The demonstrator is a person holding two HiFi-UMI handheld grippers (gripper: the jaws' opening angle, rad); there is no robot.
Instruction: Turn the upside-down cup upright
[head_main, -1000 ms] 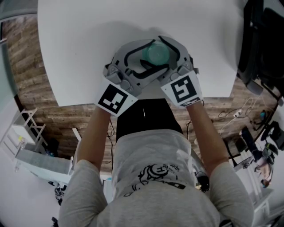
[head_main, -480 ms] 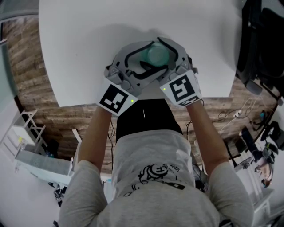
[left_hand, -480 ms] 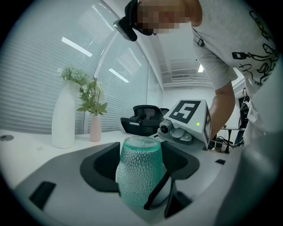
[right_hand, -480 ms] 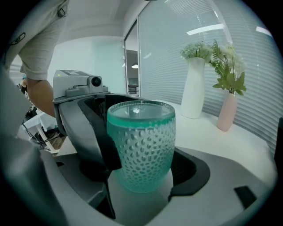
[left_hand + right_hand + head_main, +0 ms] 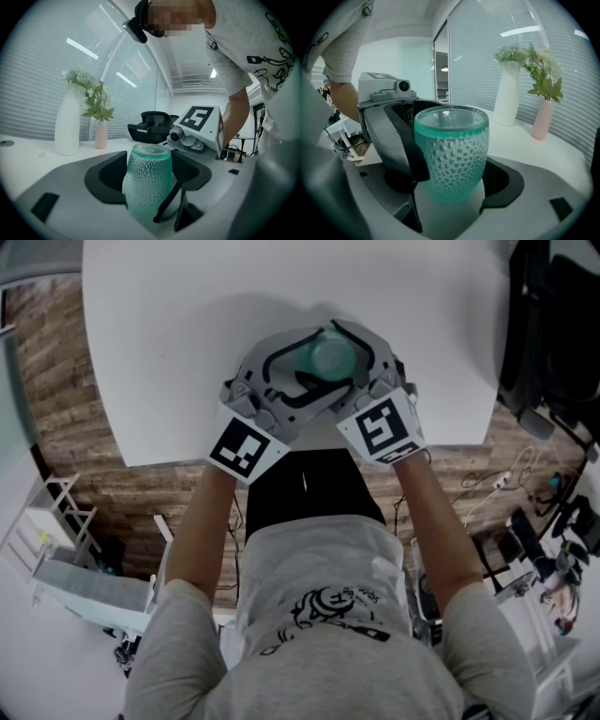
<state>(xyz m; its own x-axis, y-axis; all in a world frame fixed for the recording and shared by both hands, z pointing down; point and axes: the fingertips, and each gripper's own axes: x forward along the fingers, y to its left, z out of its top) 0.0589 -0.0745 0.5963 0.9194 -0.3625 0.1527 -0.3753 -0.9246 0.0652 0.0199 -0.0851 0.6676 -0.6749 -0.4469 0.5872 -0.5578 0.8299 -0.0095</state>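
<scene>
A teal dimpled glass cup (image 5: pixel 333 354) stands on the white table (image 5: pixel 178 324) near its front edge, its thick closed base upward. My left gripper (image 5: pixel 314 367) reaches in from the left, and its black pads sit against both sides of the cup (image 5: pixel 147 183). My right gripper (image 5: pixel 354 345) comes from the right and stands wide around the same cup (image 5: pixel 452 154), with a gap showing beside its right pad (image 5: pixel 502 183). One finger of the left gripper (image 5: pixel 401 150) lies along the cup's left side in the right gripper view.
At the table's far side stand a tall white vase (image 5: pixel 68 124) with flowers and a small pink vase (image 5: pixel 101 135). A black chair (image 5: pixel 548 334) is beyond the table's right edge. Wooden floor, cables and shelving lie below the front edge.
</scene>
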